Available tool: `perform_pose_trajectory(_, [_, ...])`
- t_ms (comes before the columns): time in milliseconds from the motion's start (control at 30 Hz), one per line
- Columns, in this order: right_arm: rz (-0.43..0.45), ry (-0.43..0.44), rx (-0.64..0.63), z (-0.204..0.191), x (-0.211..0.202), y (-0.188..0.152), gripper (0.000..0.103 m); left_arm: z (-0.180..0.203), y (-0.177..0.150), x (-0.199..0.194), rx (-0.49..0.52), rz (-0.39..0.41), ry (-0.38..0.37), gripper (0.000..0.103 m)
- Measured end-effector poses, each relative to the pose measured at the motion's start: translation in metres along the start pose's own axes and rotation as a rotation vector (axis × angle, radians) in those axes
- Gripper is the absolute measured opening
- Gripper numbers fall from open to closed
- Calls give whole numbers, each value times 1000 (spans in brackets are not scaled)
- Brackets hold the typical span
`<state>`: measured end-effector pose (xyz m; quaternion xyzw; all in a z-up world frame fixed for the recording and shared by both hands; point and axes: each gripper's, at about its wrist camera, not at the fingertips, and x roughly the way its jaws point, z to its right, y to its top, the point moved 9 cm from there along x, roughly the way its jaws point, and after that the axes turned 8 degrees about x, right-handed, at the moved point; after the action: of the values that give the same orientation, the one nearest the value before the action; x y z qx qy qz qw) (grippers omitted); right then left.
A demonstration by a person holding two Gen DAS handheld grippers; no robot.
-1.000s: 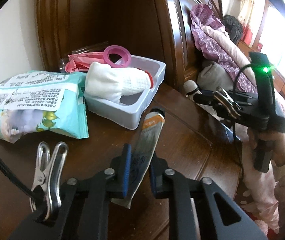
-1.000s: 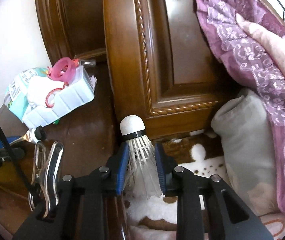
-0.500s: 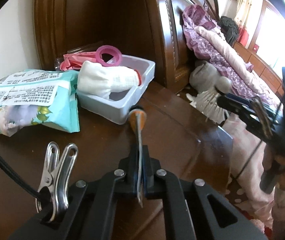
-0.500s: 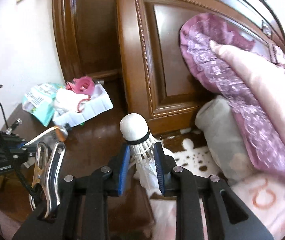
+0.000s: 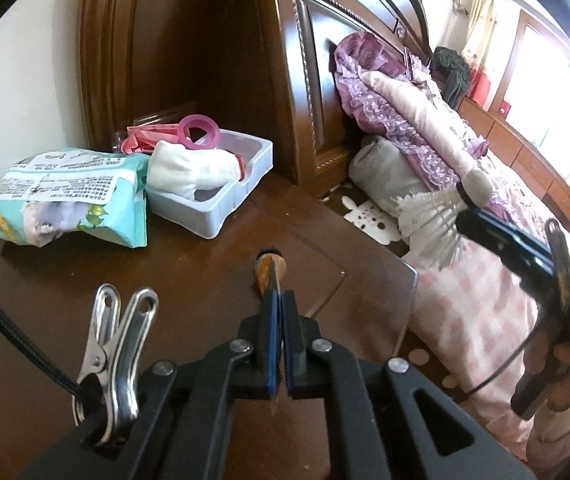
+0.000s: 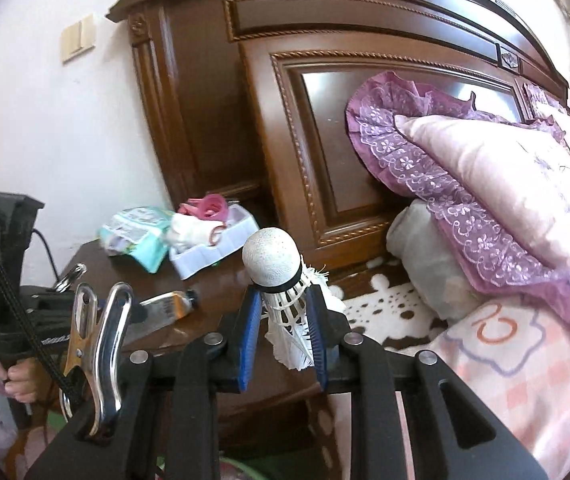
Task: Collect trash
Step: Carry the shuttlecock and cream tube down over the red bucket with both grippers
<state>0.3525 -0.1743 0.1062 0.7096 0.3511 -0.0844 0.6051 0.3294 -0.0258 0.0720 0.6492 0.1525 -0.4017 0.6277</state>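
Two pieces of trash in hand: our left gripper (image 5: 278, 312) pinches a flattened orange-tipped tube (image 5: 270, 270), our right gripper (image 6: 283, 312) clamps a white feathered shuttlecock (image 6: 281, 276), both above the dark wooden nightstand (image 5: 205, 264). Collection looks midway. Next we need a bin, none in view.

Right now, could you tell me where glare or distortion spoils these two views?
Left wrist view: the window at upper right is blown out white, and the fisheye bends the headboard. Right wrist view: even light, a pale sheen on the headboard panel, straight edges curved near the rim; the shuttlecock is sharp.
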Motion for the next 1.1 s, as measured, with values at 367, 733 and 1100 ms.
perform_pose_trajectory(367, [15,70,27,-25,-35,-21,24,13,-14,-26,10,9,-1,2])
perform_pose_trajectory(733, [25,110,41,-40,-56,-38,24,18,-19,-42,-3,17,-10,2])
perform_pose_trajectory(1100, [26,154,55,-54,-73,-59,24,30,-25,-74,8,44,-25,2])
